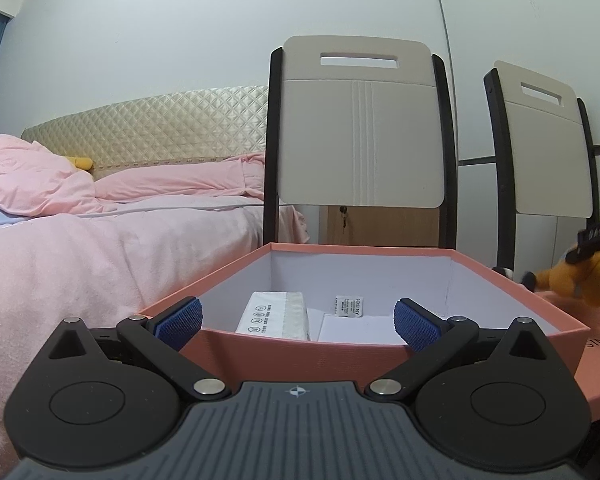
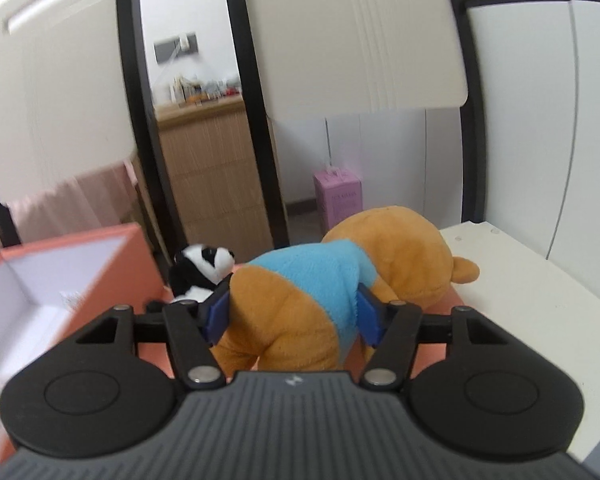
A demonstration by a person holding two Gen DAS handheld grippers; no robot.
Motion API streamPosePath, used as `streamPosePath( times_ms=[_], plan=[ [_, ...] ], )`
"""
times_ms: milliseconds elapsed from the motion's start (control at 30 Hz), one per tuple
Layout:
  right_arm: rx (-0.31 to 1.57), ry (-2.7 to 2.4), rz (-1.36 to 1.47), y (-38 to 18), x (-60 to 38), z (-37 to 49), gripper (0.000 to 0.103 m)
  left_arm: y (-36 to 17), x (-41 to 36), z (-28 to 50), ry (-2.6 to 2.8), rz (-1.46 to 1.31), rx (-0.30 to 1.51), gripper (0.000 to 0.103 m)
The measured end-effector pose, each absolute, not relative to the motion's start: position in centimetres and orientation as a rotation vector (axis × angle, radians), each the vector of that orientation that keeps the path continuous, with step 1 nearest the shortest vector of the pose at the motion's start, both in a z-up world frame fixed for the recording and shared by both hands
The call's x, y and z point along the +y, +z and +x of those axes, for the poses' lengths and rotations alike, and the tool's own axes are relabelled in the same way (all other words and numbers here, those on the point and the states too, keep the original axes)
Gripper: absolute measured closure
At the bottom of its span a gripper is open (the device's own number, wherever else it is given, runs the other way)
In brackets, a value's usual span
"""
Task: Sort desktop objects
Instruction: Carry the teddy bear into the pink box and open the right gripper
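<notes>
Right wrist: fingers [image 2: 216,314] pinch bear [image 2: 300,300], left wrist: fingers [image 1: 180,318] spread, box [image 1: 380,356].

Plush bear [image 1: 572,280] blurred, cut off — sachet [image 1: 349,306] print unreadable.

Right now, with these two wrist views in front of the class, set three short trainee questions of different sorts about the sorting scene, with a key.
1. True or false: the right claw is shut on the brown plush bear.
2. Multiple choice: The left claw is A) shut on a packet, B) open at the near wall of the pink box, C) holding the panda.
3. Fill in: beside the bear lies a small black-and-white plush ____.

Key
1. True: its pads press the bear's body on both sides.
2. B.
3. panda.
</notes>
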State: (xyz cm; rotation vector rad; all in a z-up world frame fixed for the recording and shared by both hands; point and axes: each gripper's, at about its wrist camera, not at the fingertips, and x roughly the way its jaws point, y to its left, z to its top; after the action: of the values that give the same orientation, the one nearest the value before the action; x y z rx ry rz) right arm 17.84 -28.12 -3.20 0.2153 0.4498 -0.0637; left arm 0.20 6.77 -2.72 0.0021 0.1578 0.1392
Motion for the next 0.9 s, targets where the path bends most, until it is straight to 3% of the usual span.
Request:
streamPosePath(
  times_ms=[400,567,900],
  plan=[
    [0.302,0.083,0.132,5.0,-23.2,14.0,0.04,-2.0,7.3,0.1,0.155,-0.022,0.15,0.0],
    [0.352,0.314,0.093,7.6,-16.5,16.3,0.039,-1.7,7.7,-0.2,0.159,-0.033,0.131,0.0],
    [0.549,0.562,-0.038,3.8,-1.4,23.2,0.039,-0.8,9.6,-0.7,0.173,-0.087,0.087,0.0]
  ],
)
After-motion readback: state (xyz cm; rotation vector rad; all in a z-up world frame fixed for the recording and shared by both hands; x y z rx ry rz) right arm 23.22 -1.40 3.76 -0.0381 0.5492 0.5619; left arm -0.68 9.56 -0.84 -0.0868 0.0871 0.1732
